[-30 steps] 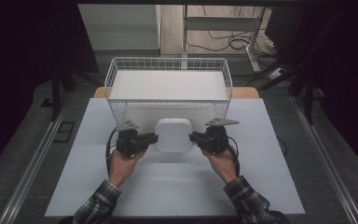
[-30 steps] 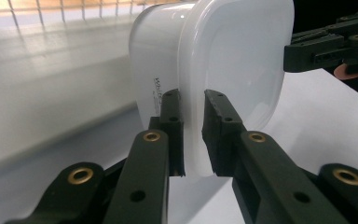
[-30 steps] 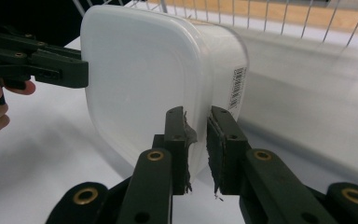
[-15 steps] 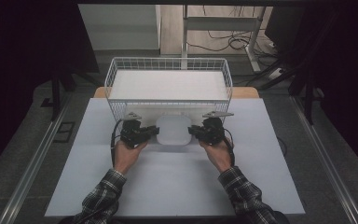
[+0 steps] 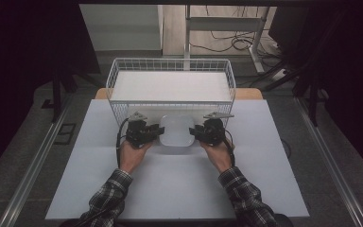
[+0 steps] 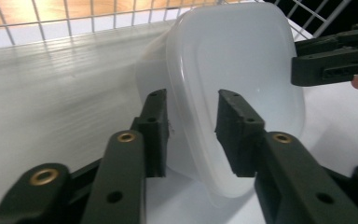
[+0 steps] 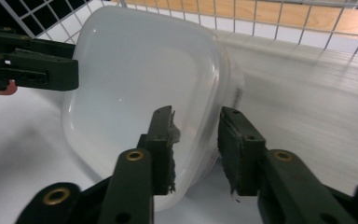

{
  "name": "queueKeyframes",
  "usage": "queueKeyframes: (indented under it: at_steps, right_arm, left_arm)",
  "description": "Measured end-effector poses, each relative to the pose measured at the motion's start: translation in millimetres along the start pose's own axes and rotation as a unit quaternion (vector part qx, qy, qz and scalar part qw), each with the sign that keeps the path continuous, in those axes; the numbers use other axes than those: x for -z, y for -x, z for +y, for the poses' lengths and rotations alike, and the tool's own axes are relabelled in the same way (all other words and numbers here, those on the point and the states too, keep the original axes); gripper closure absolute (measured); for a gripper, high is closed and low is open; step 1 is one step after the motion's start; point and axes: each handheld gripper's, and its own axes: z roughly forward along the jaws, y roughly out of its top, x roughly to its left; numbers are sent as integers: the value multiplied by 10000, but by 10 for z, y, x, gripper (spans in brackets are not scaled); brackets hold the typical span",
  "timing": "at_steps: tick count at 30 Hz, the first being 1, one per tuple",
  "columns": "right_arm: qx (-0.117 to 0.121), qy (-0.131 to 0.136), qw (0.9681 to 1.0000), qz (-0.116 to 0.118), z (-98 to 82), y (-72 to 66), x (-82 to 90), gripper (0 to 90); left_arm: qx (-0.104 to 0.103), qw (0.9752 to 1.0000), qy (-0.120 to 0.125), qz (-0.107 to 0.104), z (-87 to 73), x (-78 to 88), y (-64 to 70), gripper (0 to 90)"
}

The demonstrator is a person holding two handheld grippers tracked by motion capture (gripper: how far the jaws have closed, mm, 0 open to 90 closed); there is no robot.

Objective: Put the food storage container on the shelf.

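On your white table (image 5: 99,189) before one wire basket (image 5: 123,90), both grippers, left (image 5: 157,133) and right (image 5: 194,133), have just been opening, jaws loose astride one translucent plastic container's (image 5: 176,131) rim.

No readable text, small label on the white container (image 7: 140,88) too blurred to read

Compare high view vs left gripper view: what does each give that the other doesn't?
High view adds: plaid sleeves, the whole wire basket, the white table. Left gripper view adds: the left gripper straddling the container rim, pads not pressing; its jaws have just been opening. Shared: container in front of the basket, right gripper at its other side.
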Motion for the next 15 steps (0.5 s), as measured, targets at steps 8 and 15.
queueKeyframes:
  at_steps: [8, 15]
  right_arm:
    - [311, 191, 9984, -438, 104, -25, -77, 636]
    - [265, 213, 9984, -460, 146, -14, -107, 642]
  left_arm:
    - [96, 9997, 32, 211, 118, -65, -44, 559]
    - [150, 9991, 19, 401, 189, -113, -33, 557]
